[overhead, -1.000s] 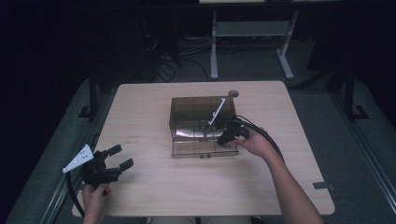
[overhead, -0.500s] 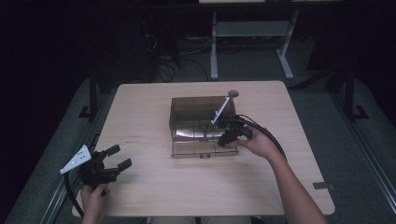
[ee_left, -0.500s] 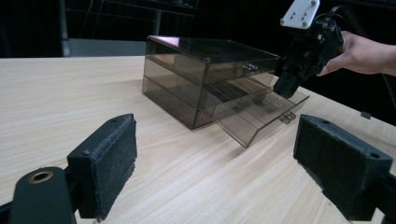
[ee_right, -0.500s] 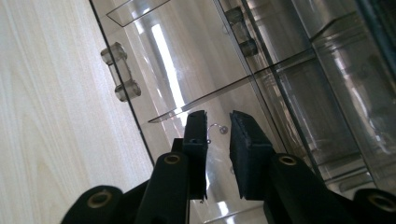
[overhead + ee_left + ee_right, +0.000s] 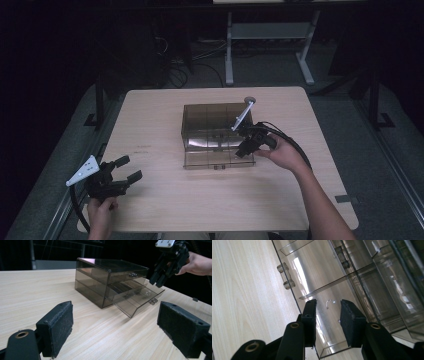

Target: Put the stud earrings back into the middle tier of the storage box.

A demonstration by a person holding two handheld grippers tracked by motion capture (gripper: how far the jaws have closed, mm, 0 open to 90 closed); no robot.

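Right gripper (image 5: 244, 148) hovers over the pulled-out lower drawer (image 5: 136, 298) of the smoky clear drawer box (image 5: 216, 132) at mid worktop (image 5: 165, 107), jaws partly apart and empty. A small metal hook (image 5: 330, 303) lies on the drawer floor between them. Judged from this, the pick calls for a straight descent, keeping both pads inside the drawer's walls. Left gripper (image 5: 121, 174) rests wide open at the near left, well clear.
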